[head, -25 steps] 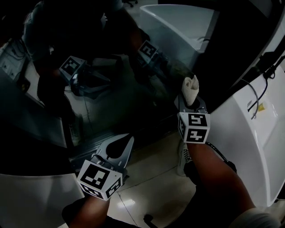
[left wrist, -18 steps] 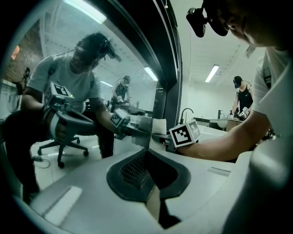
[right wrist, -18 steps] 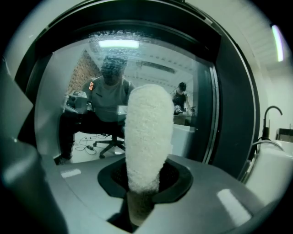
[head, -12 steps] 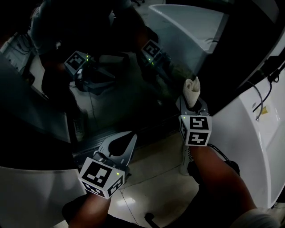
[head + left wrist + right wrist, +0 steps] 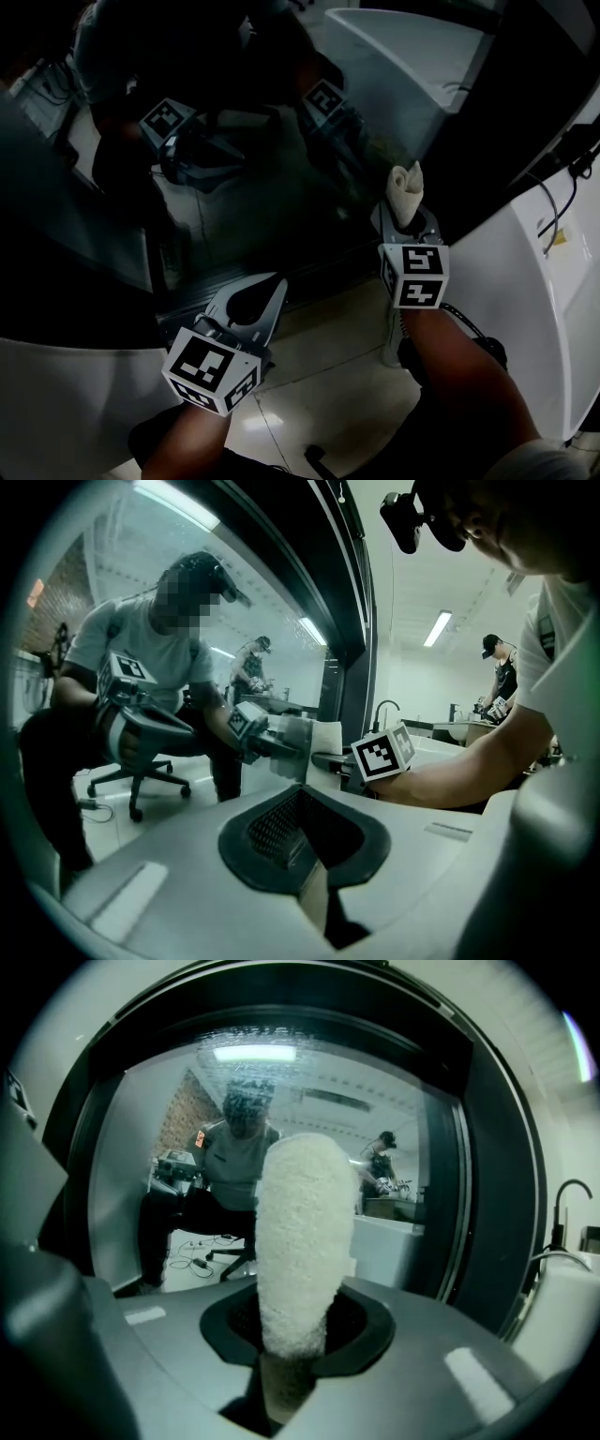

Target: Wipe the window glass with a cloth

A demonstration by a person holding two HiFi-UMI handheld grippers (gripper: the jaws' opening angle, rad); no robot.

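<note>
My right gripper (image 5: pixel 406 217) is shut on a rolled white cloth (image 5: pixel 406 190) that sticks up past its jaws. The cloth's tip is at the dark window glass (image 5: pixel 281 216), low on the pane and near its right frame. In the left gripper view the cloth (image 5: pixel 325 735) meets its own reflection in the glass (image 5: pixel 187 592). In the right gripper view the cloth (image 5: pixel 298 1232) stands between the jaws of the right gripper (image 5: pixel 292 1335), facing the glass (image 5: pixel 403 1147). My left gripper (image 5: pixel 265 289) hangs lower left, shut and empty, apart from the pane.
A black window frame (image 5: pixel 506 122) runs along the pane's right side. Right of it is a white panel (image 5: pixel 534 319) with a dangling cable (image 5: pixel 539 211). Pale floor tiles (image 5: pixel 319 375) lie below. The glass reflects the person, an office chair and both grippers.
Almost nothing: the right gripper holds the cloth at the same spot on the glass, the left gripper stays put, and the head view has drifted slightly.
</note>
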